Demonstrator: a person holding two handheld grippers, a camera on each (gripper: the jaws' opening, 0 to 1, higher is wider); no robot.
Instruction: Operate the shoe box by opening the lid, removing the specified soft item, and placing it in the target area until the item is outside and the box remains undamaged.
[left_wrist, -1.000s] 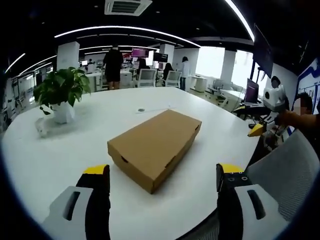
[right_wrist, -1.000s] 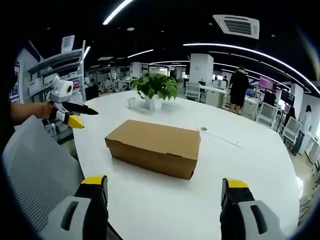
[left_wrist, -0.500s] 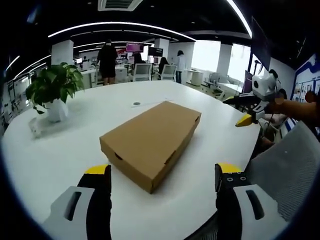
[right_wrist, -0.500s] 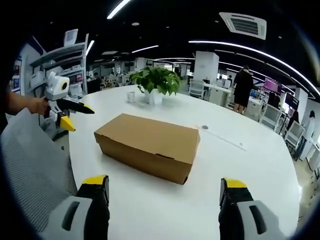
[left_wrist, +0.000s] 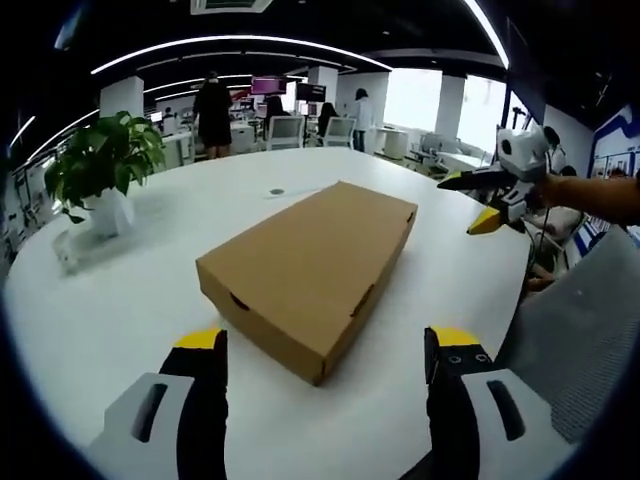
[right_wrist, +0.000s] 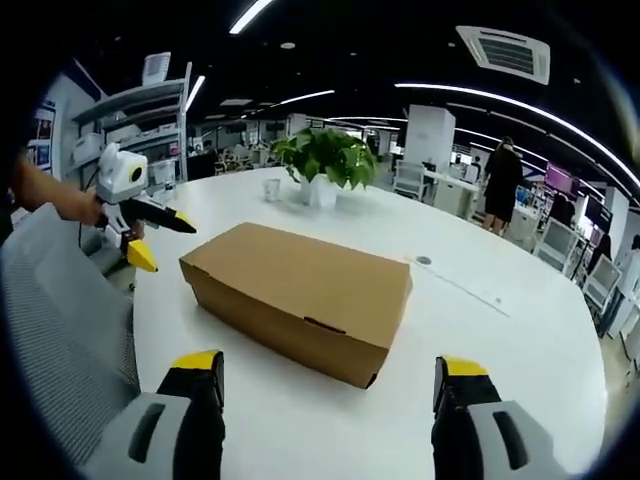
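Observation:
A closed brown cardboard shoe box (left_wrist: 310, 265) lies on the round white table (left_wrist: 130, 310), lid down. In the left gripper view my left gripper (left_wrist: 325, 340) stands open just short of the box's near corner, holding nothing. To the right, beyond the box's far end, hangs my right gripper (left_wrist: 478, 200), held by a hand with its jaws apart. In the right gripper view the box (right_wrist: 300, 290) lies ahead of my open right gripper (right_wrist: 327, 363), and the left gripper (right_wrist: 155, 240) hovers at the box's left end, apart from it.
A potted green plant (left_wrist: 100, 165) (right_wrist: 325, 160) and a small white cup (right_wrist: 271, 190) stand on the table behind the box. A grey mesh chair back (left_wrist: 580, 340) (right_wrist: 60, 320) sits at the table's near edge. People and desks fill the office behind.
Both cameras have come nearer to the box, which looks larger. Each gripper has drawn closer to the box's ends. The box lies where it was, lid shut.

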